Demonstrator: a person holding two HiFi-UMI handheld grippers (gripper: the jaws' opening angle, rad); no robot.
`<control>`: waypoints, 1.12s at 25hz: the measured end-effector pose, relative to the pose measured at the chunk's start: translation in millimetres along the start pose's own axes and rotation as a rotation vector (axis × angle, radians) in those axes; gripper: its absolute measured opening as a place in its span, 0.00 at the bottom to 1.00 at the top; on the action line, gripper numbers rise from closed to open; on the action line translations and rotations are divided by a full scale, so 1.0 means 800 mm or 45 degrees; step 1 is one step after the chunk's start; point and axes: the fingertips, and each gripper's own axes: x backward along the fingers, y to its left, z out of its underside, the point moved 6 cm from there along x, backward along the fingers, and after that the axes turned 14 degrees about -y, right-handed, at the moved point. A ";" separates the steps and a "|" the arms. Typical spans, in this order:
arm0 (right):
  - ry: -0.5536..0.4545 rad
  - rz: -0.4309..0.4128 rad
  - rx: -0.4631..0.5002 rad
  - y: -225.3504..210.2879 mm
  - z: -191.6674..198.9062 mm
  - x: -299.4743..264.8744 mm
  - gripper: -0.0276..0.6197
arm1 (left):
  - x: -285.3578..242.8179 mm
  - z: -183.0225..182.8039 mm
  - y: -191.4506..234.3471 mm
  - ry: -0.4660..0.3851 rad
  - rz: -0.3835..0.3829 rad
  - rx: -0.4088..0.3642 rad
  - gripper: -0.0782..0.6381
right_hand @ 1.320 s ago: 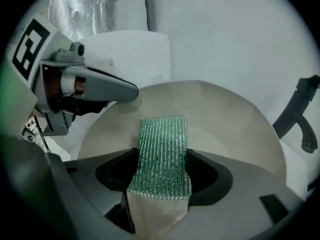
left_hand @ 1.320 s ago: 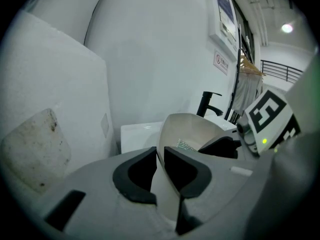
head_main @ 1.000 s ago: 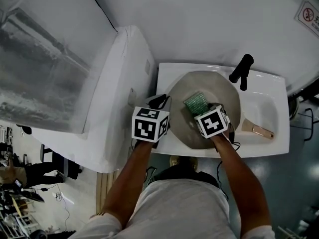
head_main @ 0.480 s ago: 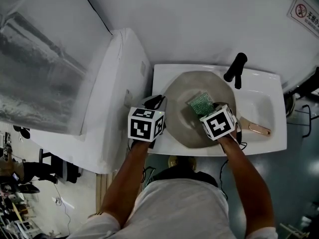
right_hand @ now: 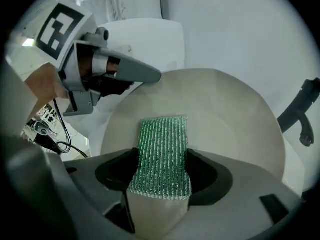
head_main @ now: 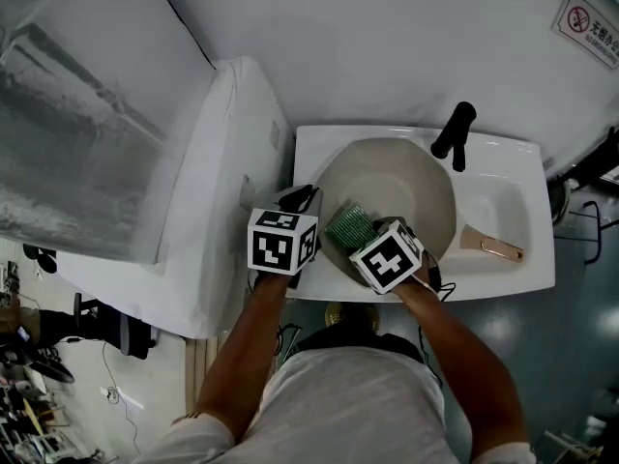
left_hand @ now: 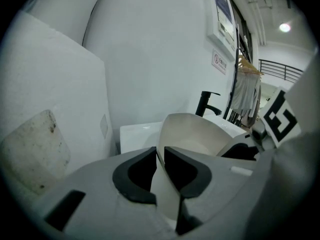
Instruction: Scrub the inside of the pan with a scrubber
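Observation:
A cream pan (head_main: 406,187) sits tilted in the white sink (head_main: 513,167), its copper-tipped handle (head_main: 491,248) pointing right. My left gripper (head_main: 308,201) is shut on the pan's left rim (left_hand: 161,156), which runs up between its dark pads. My right gripper (head_main: 360,235) is shut on a green mesh scrubber (head_main: 349,226) with a pale sponge body. The scrubber (right_hand: 162,154) lies flat against the pan's inner surface (right_hand: 225,109), on the near left side of the bowl. The left gripper (right_hand: 142,74) shows at the pan's rim in the right gripper view.
A black faucet (head_main: 455,133) rises at the back of the sink, just beyond the pan. A large white appliance (head_main: 232,153) stands against the sink's left side. A white wall runs behind. A warning sign (head_main: 588,27) hangs at the upper right.
My right gripper has slid the scrubber from the middle-right of the pan toward its near left side, close to the left gripper. The left gripper has kept its hold on the rim.

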 end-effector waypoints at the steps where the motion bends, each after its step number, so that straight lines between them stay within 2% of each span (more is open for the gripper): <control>1: 0.019 -0.001 0.005 0.000 0.004 -0.002 0.51 | 0.000 0.000 0.000 -0.001 0.001 0.000 0.19; 10: 0.170 0.087 0.058 -0.033 0.040 0.009 0.51 | 0.001 -0.001 0.002 -0.007 0.006 0.002 0.19; 17: 0.218 0.124 0.071 -0.050 0.056 0.025 0.51 | 0.002 -0.008 -0.003 -0.023 0.023 -0.011 0.19; 23: 0.120 0.151 0.047 -0.054 0.044 0.046 0.51 | 0.003 -0.016 -0.011 -0.040 0.028 -0.026 0.19; 28: -0.093 0.216 -0.043 -0.058 0.021 0.080 0.51 | 0.003 -0.019 -0.015 -0.048 0.028 -0.036 0.19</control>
